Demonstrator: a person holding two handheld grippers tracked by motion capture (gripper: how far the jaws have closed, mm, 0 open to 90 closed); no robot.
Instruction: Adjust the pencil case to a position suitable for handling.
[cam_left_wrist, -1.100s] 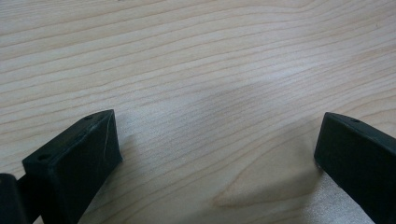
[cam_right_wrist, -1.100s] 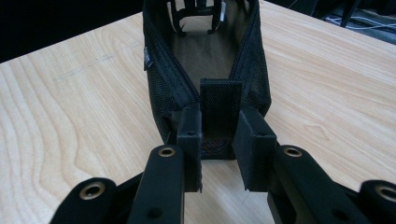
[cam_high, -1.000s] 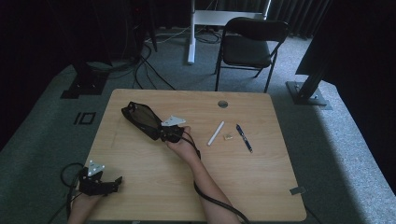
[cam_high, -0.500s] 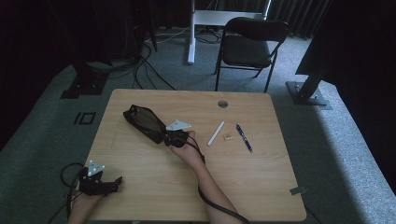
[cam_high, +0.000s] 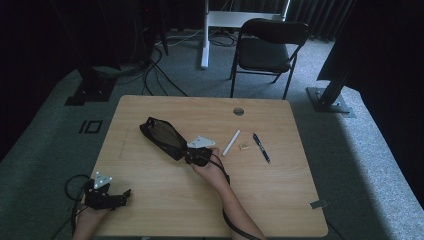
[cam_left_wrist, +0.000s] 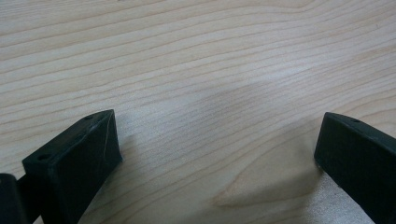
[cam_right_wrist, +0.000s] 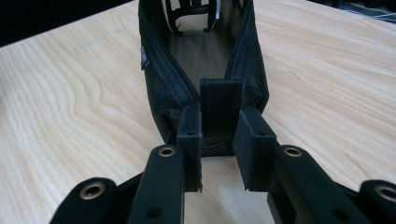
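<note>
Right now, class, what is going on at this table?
A person works with tongs in each hand. The right tongs are shut on the fabric tab at the end of an open black mesh pencil case lying on the wooden table. The left tongs rest open at the table's near left corner. A white stick, a small eraser and a blue pen lie outside the case.

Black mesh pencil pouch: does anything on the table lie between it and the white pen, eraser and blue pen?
Nothing visible does. The black mesh pencil pouch, its end tab gripped by the right tongs, has bare wooden table between it and the white pen.
</note>
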